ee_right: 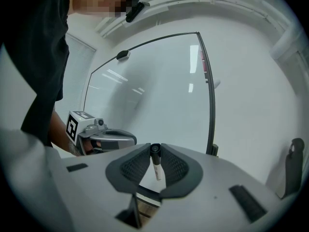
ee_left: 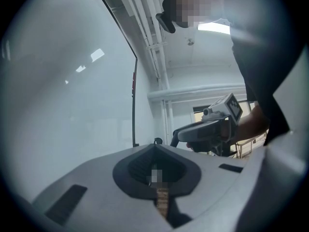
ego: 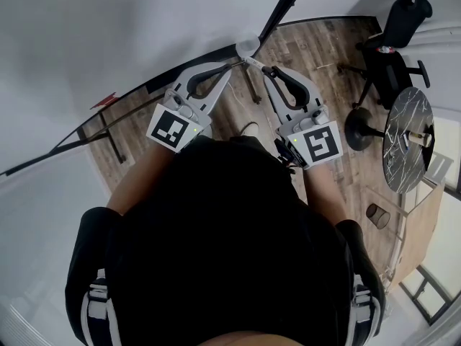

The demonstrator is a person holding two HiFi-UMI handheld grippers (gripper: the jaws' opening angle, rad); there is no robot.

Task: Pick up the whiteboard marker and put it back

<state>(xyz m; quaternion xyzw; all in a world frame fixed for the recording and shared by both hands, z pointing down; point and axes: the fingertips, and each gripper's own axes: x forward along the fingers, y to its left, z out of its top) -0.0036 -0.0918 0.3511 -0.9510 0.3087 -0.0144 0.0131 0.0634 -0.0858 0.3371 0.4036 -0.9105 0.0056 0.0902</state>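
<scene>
The whiteboard marker (ee_right: 155, 162), white with a black cap, stands pinched between the pads of my right gripper (ee_right: 155, 151), cap end up at the fingertips. In the head view, the marker (ego: 248, 47) pokes out past my right gripper (ego: 263, 68) toward the whiteboard (ego: 108, 34). My left gripper (ego: 231, 65) is held just beside it. Its jaws meet at the tips in the left gripper view (ee_left: 155, 144), with nothing between them. The whiteboard (ee_right: 154, 91) fills the view straight ahead of both grippers.
A black office chair (ego: 392, 42), a round marble-topped table (ego: 407, 139) and a small bin (ego: 377, 213) stand on the wooden floor to the right. The whiteboard's black stand legs (ego: 108, 139) reach across the floor at left.
</scene>
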